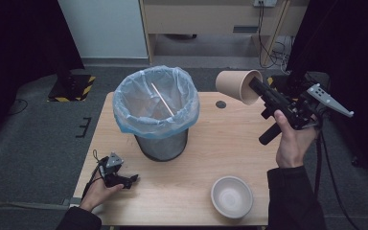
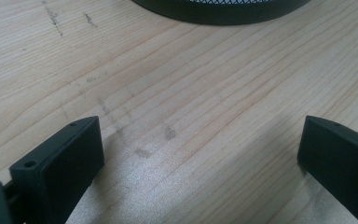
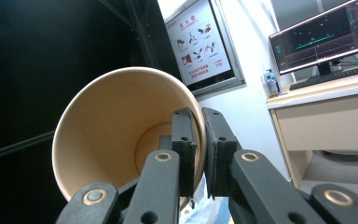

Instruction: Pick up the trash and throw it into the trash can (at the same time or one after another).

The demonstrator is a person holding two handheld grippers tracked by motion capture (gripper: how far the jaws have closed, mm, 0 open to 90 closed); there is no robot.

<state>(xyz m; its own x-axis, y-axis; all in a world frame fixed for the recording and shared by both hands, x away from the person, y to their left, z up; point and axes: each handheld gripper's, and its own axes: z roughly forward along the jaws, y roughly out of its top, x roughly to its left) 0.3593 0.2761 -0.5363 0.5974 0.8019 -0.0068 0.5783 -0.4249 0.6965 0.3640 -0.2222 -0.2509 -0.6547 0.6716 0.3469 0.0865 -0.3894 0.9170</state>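
Bin: a black mesh bin [image 1: 163,143] stood on the wooden bench [image 1: 220,148], lined with a clear bluish bag [image 1: 124,103]; a thin wooden stick [image 1: 163,99] leaned inside it.
Cup: a brown paper cup [image 1: 232,85] was held in the air beside the bin's rim, lying sideways with its mouth turned toward the person; its inside looked empty.
Right tool: the right tool [image 3: 199,140] was clenched on the cup's wall, one jaw inside and one outside.
Bowl: a white bowl [image 1: 231,196] sat empty near the bench's near edge.
Left tool: the left tool [image 2: 200,154] lay low over the bench near the bin's base, jaws spread wide, grasping nothing.
Writing: a wall poster [image 3: 198,42] carried red characters too small to read.
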